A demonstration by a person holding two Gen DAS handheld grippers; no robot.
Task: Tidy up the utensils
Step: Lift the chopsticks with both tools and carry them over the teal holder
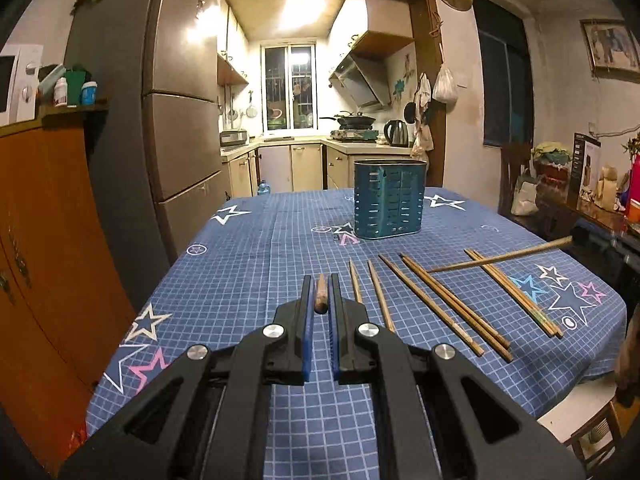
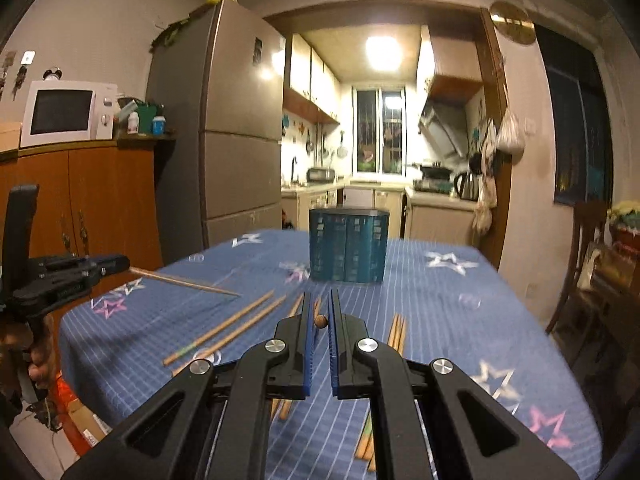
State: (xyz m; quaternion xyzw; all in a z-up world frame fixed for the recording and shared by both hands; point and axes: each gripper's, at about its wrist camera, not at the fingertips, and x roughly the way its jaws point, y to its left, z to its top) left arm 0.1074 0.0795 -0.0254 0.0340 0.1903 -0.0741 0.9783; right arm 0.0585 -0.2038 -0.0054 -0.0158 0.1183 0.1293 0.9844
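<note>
We hold one brown wooden chopstick [image 1: 321,294] in the left gripper [image 1: 321,300] and another [image 2: 320,321] in the right gripper [image 2: 320,320], fingers pinched narrow on each. The perforated teal metal utensil holder [image 1: 389,199] stands far on the desk [image 1: 256,248], apparently empty, while the other wooden chopsticks [image 1: 440,304] lie loose, so most sorting remains.

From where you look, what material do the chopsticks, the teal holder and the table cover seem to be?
Chopsticks: probably wood or bamboo, matte brown, with a grain-like look. Teal holder: likely painted metal, judging by its thin walls, punched slots and slight sheen; plastic is possible. Table cover: woven fabric, matte, printed with a grid and stars.
</note>
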